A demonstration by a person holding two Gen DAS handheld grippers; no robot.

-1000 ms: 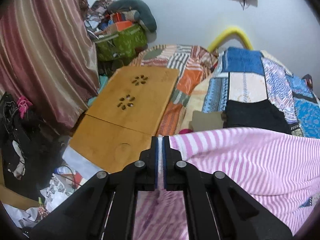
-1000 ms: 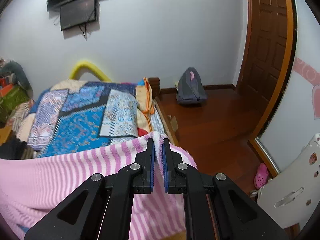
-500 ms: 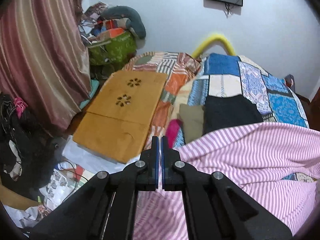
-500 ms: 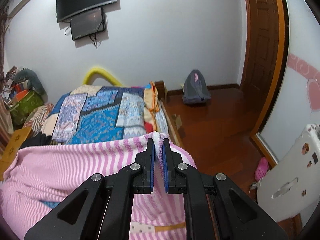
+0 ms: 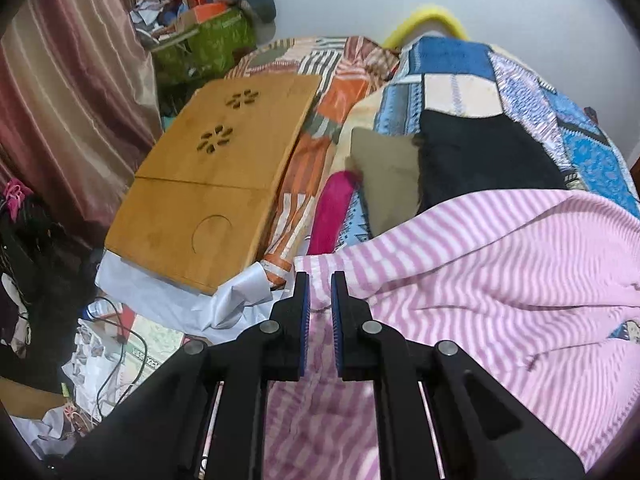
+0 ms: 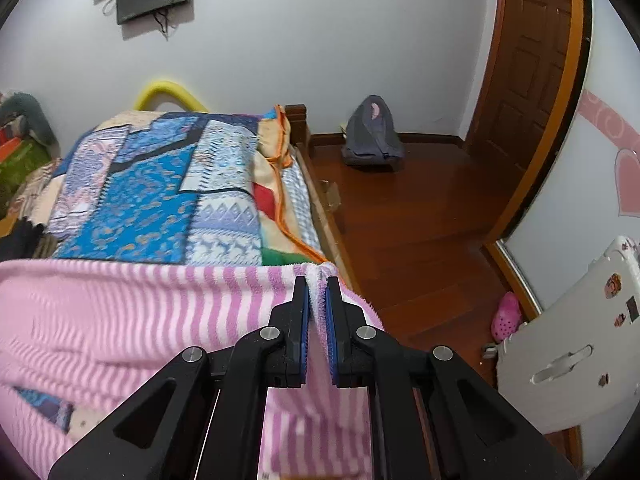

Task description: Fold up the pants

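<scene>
Pink-and-white striped pants (image 5: 480, 280) are spread across the near end of the bed's patchwork quilt (image 5: 460, 80). My left gripper (image 5: 320, 280) is at the pants' left corner. Its jaws are opening, a narrow gap shows between the blue pads, and the cloth lies loose in and under that gap. In the right wrist view the same pants (image 6: 140, 312) stretch to the left, and my right gripper (image 6: 316, 284) is shut on their right corner, with a fold of fabric pinched between the pads near the quilt (image 6: 152, 192) edge.
A wooden lap desk (image 5: 208, 184) lies left of the bed above floor clutter and cables. Folded black (image 5: 480, 160) and olive (image 5: 388, 168) garments sit on the quilt behind the pants. To the right are wooden floor, a grey bag (image 6: 372, 136), a door (image 6: 536, 60) and a white plastic panel (image 6: 568, 340).
Both grippers have come down toward the bed and the pants have settled onto the quilt. The left jaws have parted slightly; the right ones stay closed on the fabric.
</scene>
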